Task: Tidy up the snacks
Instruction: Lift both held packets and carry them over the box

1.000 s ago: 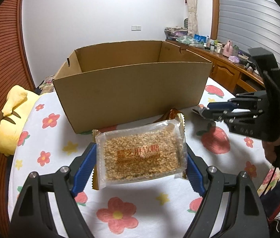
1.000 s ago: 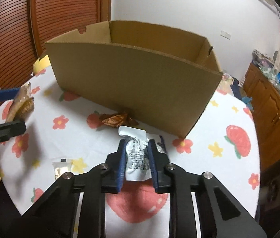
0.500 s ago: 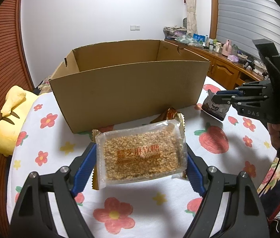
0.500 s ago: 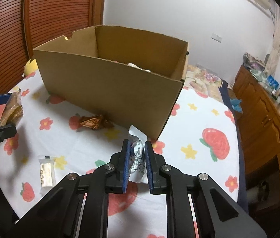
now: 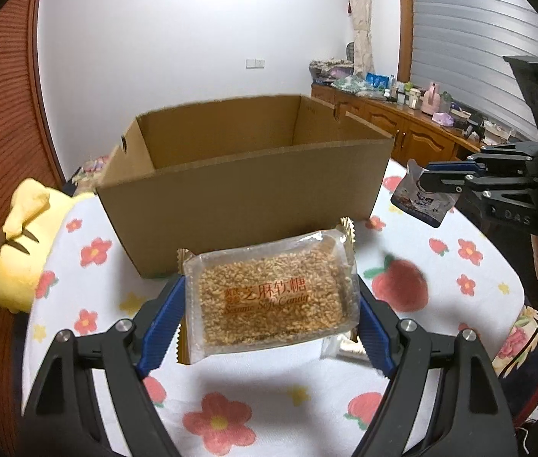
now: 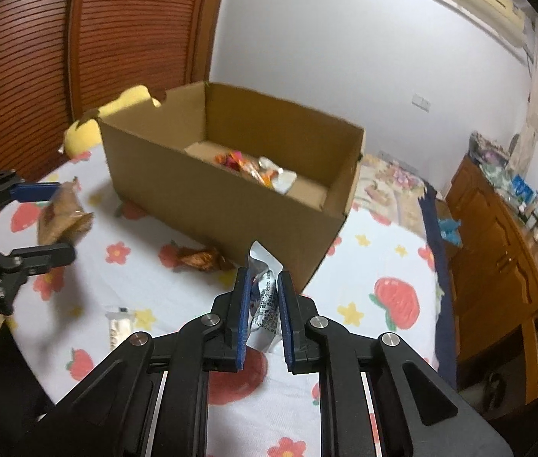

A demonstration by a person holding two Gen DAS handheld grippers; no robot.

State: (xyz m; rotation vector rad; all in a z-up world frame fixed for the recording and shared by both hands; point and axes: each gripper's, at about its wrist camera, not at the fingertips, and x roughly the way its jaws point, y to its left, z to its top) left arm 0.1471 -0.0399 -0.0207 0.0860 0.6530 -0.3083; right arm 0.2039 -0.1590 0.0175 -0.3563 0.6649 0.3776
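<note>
An open cardboard box [image 5: 246, 186] stands on the round table; in the right wrist view the box [image 6: 230, 205] holds several wrapped snacks [image 6: 257, 167]. My left gripper [image 5: 269, 301] is shut on a clear sesame candy pack [image 5: 272, 297], held above the table in front of the box. My right gripper [image 6: 263, 301] is shut on a small silver-blue pouch [image 6: 265, 297], raised near the box's right corner; the pouch also shows in the left wrist view [image 5: 419, 200].
A brown wrapped candy [image 6: 200, 259] and a small white bar [image 6: 118, 325] lie on the floral tablecloth [image 6: 383, 266]. A yellow plush toy [image 5: 21, 243] sits at the table's left edge. A wooden sideboard [image 5: 413, 129] stands at the right.
Both grippers have risen with their snacks. The right gripper has lifted the pouch off the table, and now sees into the box.
</note>
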